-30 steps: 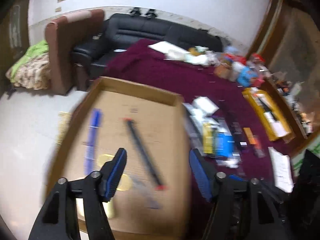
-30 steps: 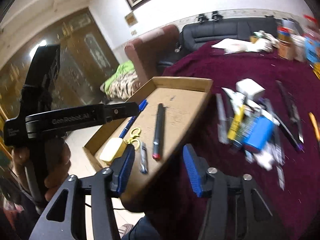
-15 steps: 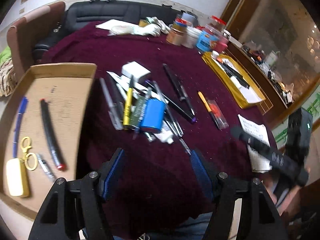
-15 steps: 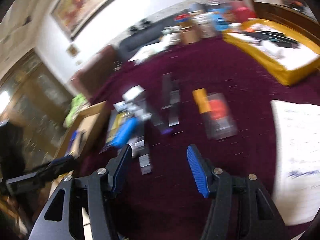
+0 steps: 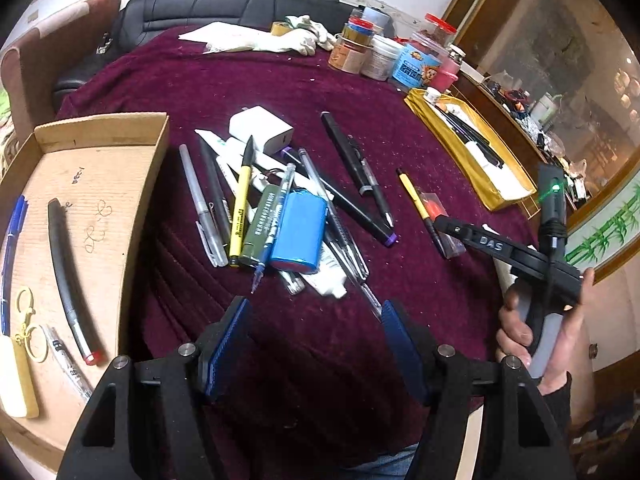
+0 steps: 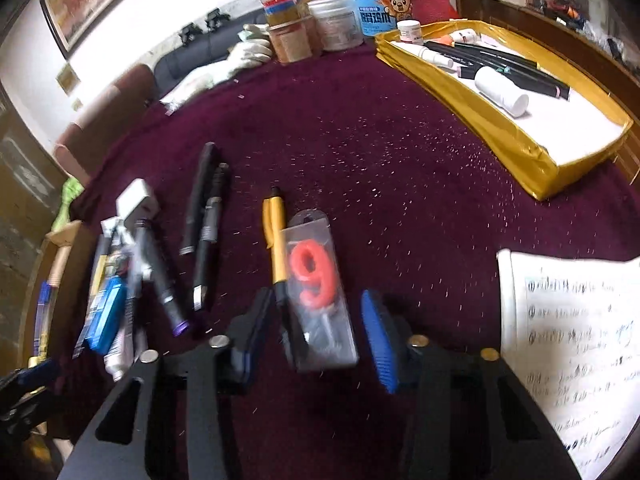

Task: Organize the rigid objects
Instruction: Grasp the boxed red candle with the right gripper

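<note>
Jaws of right gripper [image 6: 316, 332] closing, not yet pressing clear packet [image 6: 320, 300] with red "9"; left gripper [image 5: 316, 352] spread

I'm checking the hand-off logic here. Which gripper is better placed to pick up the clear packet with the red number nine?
Right. The right gripper already straddles the clear packet with the red nine, its jaws closing without yet pressing it. The left gripper hangs open over bare maroon cloth, away from the packet.
</note>
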